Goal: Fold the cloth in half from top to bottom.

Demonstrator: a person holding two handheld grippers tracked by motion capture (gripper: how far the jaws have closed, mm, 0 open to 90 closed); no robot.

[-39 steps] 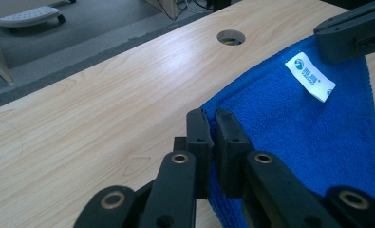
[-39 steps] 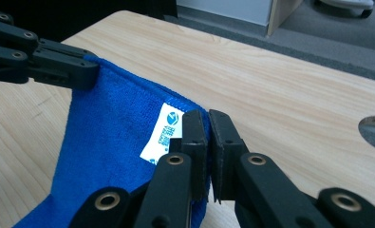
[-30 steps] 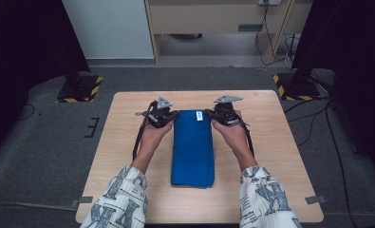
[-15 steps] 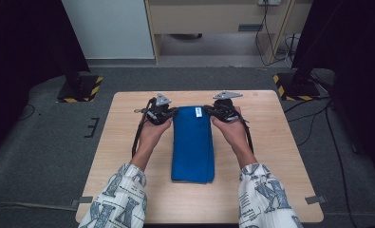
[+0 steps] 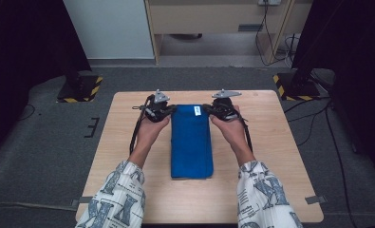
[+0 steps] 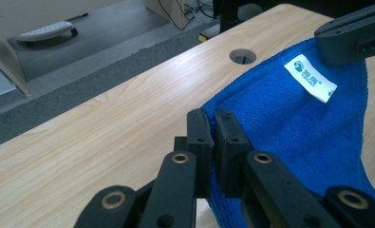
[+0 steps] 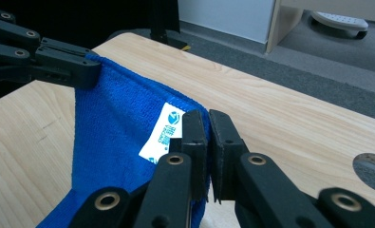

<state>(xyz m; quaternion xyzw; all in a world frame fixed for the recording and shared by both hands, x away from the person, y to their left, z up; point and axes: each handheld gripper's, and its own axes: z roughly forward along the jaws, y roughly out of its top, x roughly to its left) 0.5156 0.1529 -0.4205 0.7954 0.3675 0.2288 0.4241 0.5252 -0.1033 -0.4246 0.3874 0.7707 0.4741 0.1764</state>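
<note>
Blue towel point(image 5: 191, 142) lying folded into a long strip down the middle of the wooden table point(image 5: 270, 142), running from the far half toward the near edge. White label point(image 5: 198, 110) showing at the far end of the towel, nearer the right corner.

Left gripper point(image 5: 168, 110) pinching the far left corner of the towel, jaws drawn nearly together with the folded edge clamped between them. In the left gripper view: left gripper point(image 6: 212, 128) closing on the blue terry edge, towel point(image 6: 289, 137) sagging away to the right, label point(image 6: 310, 78) lying beyond, table cable hole point(image 6: 242, 56) sitting past the towel's far edge.

Right gripper point(image 5: 209, 110) pinching the far right corner in the same way, jaws nearly together on the cloth. In the right gripper view: right gripper point(image 7: 207, 137) gripping the corner just beside the label point(image 7: 162, 133), towel point(image 7: 114, 137) stretching leftward to the other gripper's jaws, top edge hanging taut between the two grips and slightly lifted off the table point(image 7: 289, 123).

Both hands resting at the far end of the towel, left hand point(image 5: 152, 130) and right hand point(image 5: 230, 130) flanking the strip, patterned sleeves point(image 5: 116, 194) entering from the near edge. Near end of the towel lying flat on the table.
</note>
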